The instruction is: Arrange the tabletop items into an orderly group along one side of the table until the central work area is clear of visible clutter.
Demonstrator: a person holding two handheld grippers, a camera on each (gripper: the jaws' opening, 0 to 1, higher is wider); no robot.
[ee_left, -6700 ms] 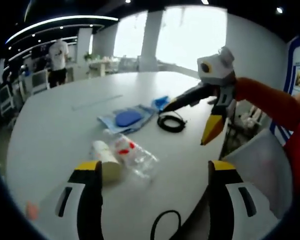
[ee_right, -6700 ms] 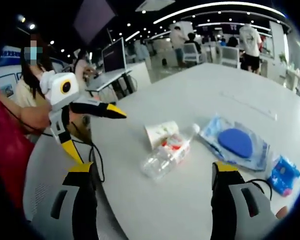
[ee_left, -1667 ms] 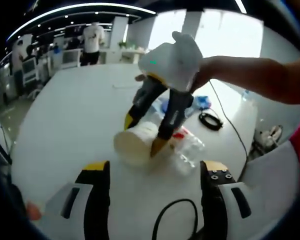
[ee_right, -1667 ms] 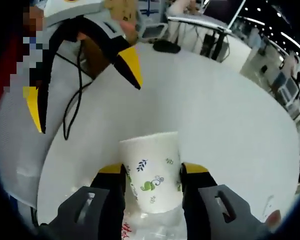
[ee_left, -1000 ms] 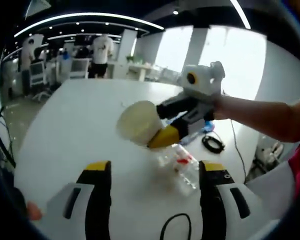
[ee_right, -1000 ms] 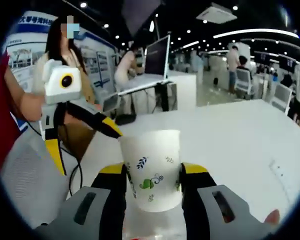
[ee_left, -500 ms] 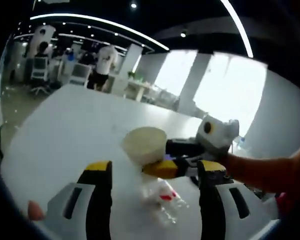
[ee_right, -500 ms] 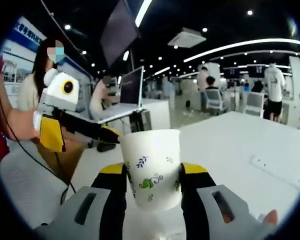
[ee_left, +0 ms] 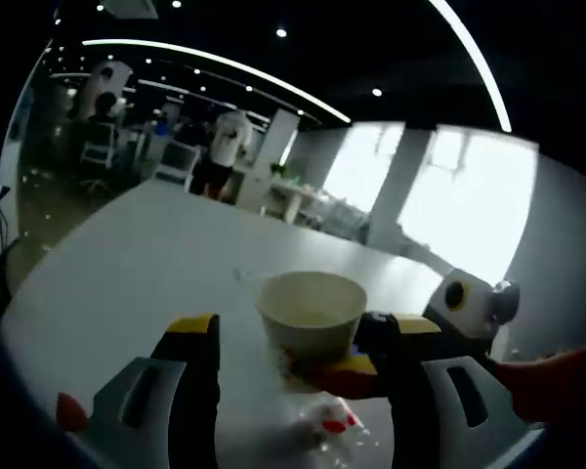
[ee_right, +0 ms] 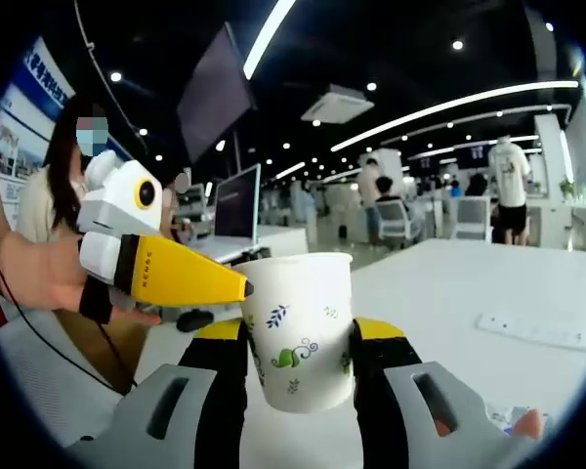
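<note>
Where claw (ee_right: 294, 337) clamps: cup (ee_right: 301, 327).

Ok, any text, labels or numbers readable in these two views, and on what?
None can be read.
Cup: a leaf print, no words.
Bottle label: red marks, too blurred to read.
Wall poster: printed lines, too small to read.

My right gripper (ee_right: 299, 337) has its jaws closed on a white paper cup (ee_right: 300, 327) with a leaf print, held upright above the white table (ee_right: 449, 283). At nine o'clock my left gripper (ee_right: 242, 285) comes in, its yellow tip beside the cup's rim. A white strip (ee_right: 532, 330) lies at three o'clock.
</note>
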